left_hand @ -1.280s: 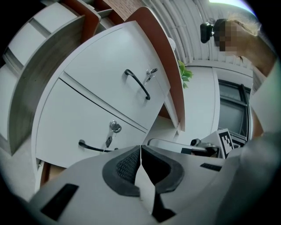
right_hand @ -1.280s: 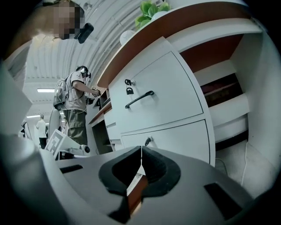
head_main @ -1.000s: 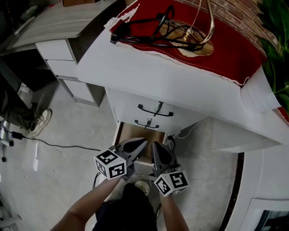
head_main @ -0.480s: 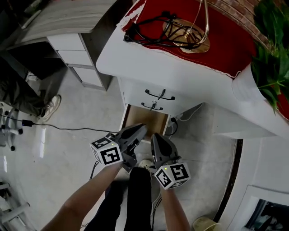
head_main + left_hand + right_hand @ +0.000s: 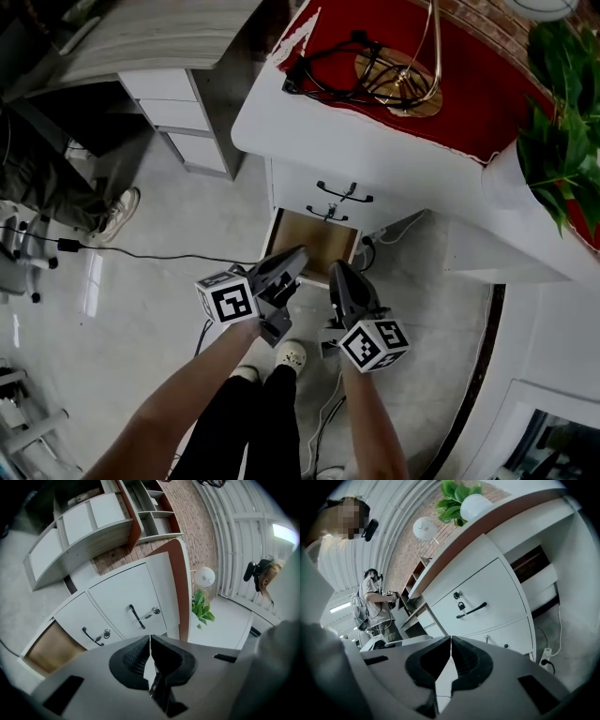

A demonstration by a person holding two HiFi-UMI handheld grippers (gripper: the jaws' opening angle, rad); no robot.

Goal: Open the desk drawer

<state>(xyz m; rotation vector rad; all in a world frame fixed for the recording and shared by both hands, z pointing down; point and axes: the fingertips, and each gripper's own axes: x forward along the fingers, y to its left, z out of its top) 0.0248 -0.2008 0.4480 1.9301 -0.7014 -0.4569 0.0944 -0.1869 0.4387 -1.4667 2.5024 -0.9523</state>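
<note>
The white desk (image 5: 394,155) has a drawer stack under its front edge. Its two upper drawers are closed; their black handles (image 5: 344,195) (image 5: 328,214) show in the head view. The bottom drawer (image 5: 314,246) stands pulled out, its brown inside showing. My left gripper (image 5: 298,255) and right gripper (image 5: 336,269) hang side by side in front of it, apart from it, both shut and empty. In the left gripper view the shut left gripper (image 5: 150,637) faces the handles (image 5: 136,616) and the open drawer (image 5: 51,648). The right gripper (image 5: 451,638) faces a handle (image 5: 471,610).
A red cloth (image 5: 469,103) with black cables and a brass stand covers the desk top. A green plant (image 5: 562,159) is at the right. A grey desk with drawers (image 5: 178,112) stands at the left. A cord (image 5: 141,253) crosses the floor. A person (image 5: 375,602) stands beyond.
Both grippers have risen and drawn back from the open bottom drawer, staying shut. The view has pulled up and away, so the desk looks smaller.
</note>
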